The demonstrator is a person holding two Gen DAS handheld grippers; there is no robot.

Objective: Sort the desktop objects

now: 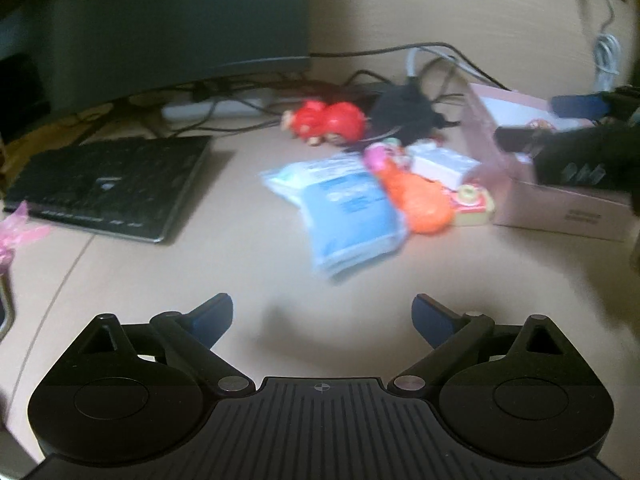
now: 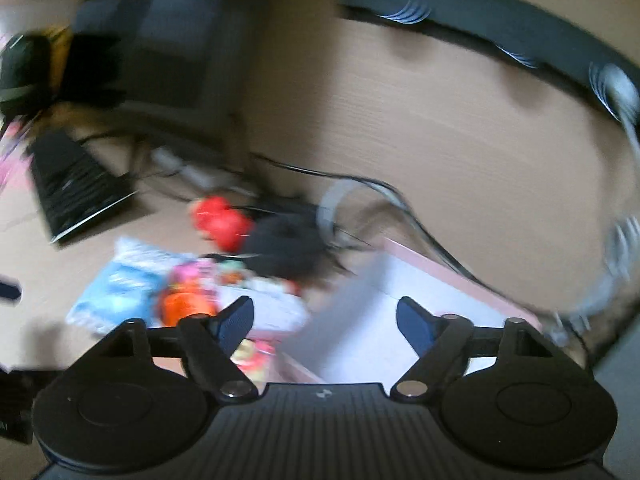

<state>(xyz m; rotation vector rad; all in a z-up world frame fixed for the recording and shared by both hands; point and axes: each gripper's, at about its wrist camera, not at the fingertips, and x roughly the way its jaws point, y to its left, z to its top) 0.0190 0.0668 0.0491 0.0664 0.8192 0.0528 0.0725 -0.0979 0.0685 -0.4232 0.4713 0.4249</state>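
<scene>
A heap of small items lies mid-desk: a blue-white packet, an orange toy, red toy figures, a black pouch and a small white box. To their right stands an open pink box. My left gripper hovers over bare desk just short of the packet, open, nothing between its fingers. My right gripper is open over the pink box, with the packet and orange toy to its left. The left wrist view shows it above the box.
A black keyboard lies at the left below a dark monitor. A power strip and tangled cables run behind the heap. A white cable hangs at the far right. A pink wrapper sits at the left edge.
</scene>
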